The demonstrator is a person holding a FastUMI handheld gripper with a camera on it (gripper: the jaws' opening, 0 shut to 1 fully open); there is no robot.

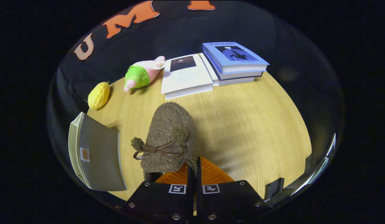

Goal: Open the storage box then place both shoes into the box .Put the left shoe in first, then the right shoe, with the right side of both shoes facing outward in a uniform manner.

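A light wood-grain table (257, 124) fills the middle of the frame, backed by the booth's black cloth wall across the top. At the bottom centre the gripper (194, 174) points forward and slightly down at the tabletop, its two fingers drawn close together with only a thin gap, pinching the rear edge of a brown fuzzy shoe (170, 137); the shoe hangs just ahead of the fingers, toe pointing away, a dark bow with pom-poms across its top. To the lower left of the shoe stands a grey storage box (99, 155) with a pale rim, well apart from the fingers. Further back, at upper left, lie a yellow corn-shaped toy (99, 95) and a pink plush toy in green (141, 74). At upper centre rests a white book (184, 76), with a stack of books (234, 62) touching its right side, blue cover uppermost.
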